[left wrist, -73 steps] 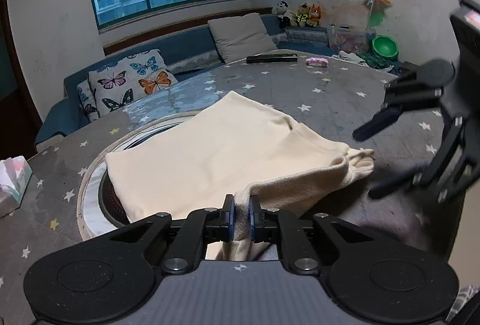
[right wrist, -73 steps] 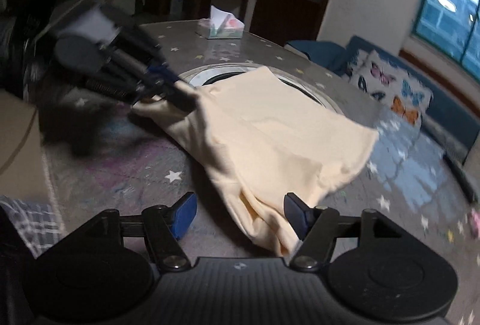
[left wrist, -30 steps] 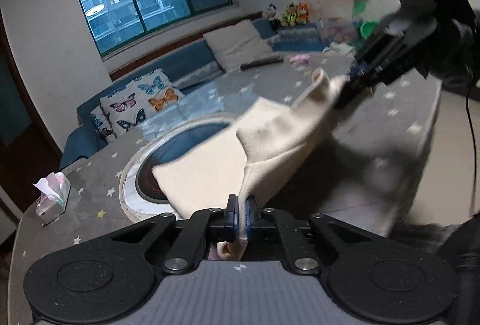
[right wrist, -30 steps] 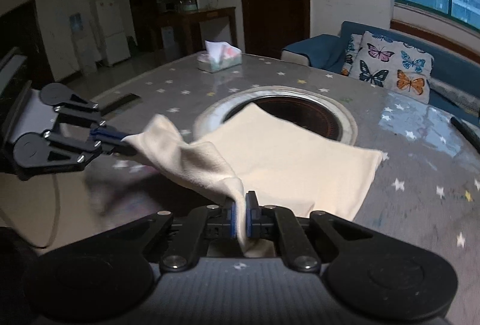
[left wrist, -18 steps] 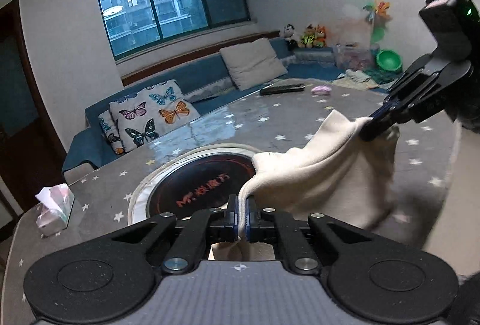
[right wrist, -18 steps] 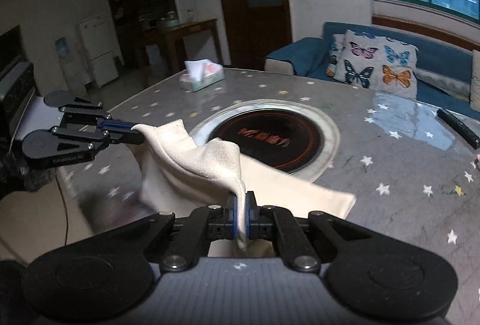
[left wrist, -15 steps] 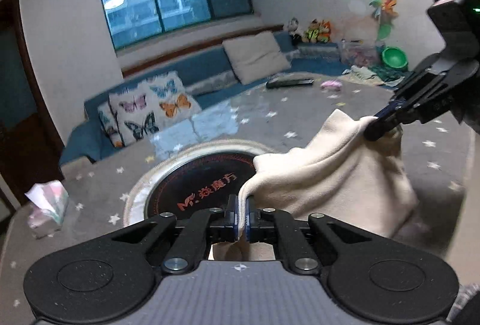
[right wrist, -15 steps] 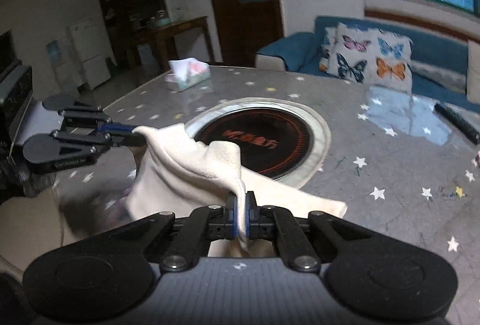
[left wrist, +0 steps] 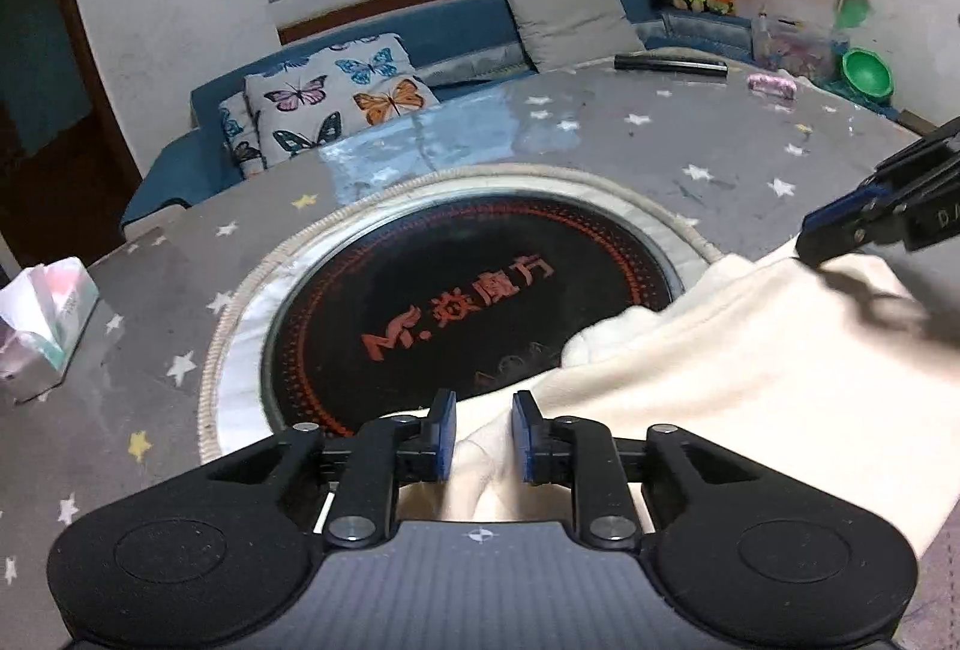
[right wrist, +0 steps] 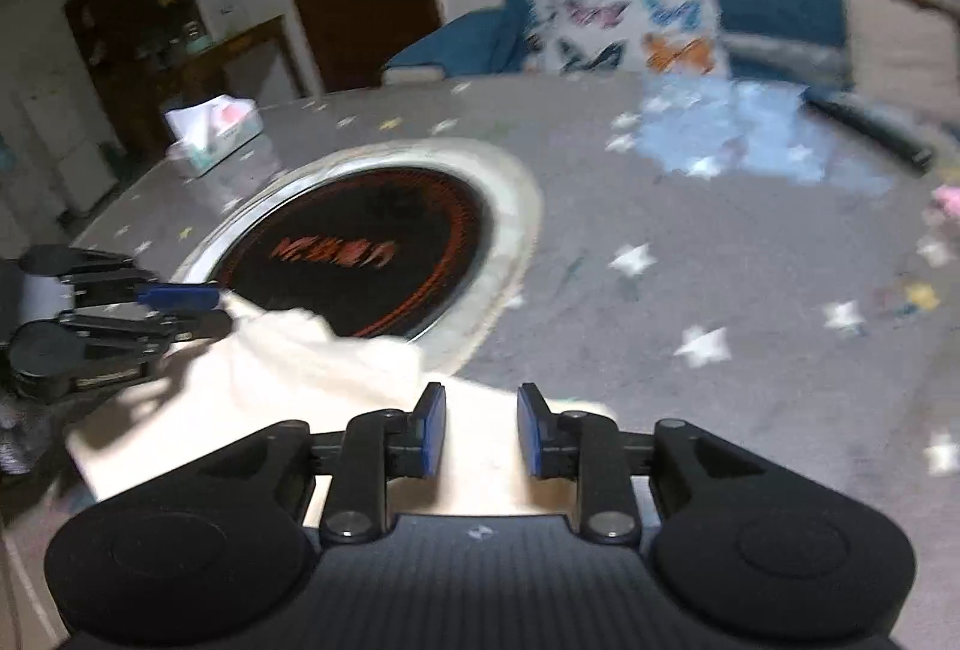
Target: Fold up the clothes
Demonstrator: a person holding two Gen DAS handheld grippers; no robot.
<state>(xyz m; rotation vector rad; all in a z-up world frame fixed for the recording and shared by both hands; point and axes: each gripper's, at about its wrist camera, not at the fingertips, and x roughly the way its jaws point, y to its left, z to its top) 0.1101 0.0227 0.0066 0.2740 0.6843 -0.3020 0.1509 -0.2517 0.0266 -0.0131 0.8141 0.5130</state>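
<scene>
A cream garment (left wrist: 720, 386) lies bunched on the near side of the round grey star-patterned table (left wrist: 600, 134), partly over the rim of the black cooktop. My left gripper (left wrist: 483, 437) is open, its blue pads either side of a fold of the cloth. My right gripper (right wrist: 480, 431) is open too, over the cloth's edge (right wrist: 288, 368). The right gripper also shows in the left wrist view (left wrist: 858, 224), at the cloth's far right end. The left gripper shows in the blurred right wrist view (right wrist: 180, 311) at the cloth's left end.
A round black cooktop (left wrist: 474, 302) with red lettering is set in the table's middle. A tissue box (left wrist: 42, 314) stands at the left, a black remote (left wrist: 669, 65) and a pink item (left wrist: 771, 84) at the far side. A blue sofa with butterfly cushions (left wrist: 336, 101) lies behind.
Both grippers were shut on the lifted garment; they have come down to the table and opened, and the cloth now rests bunched on the near side.
</scene>
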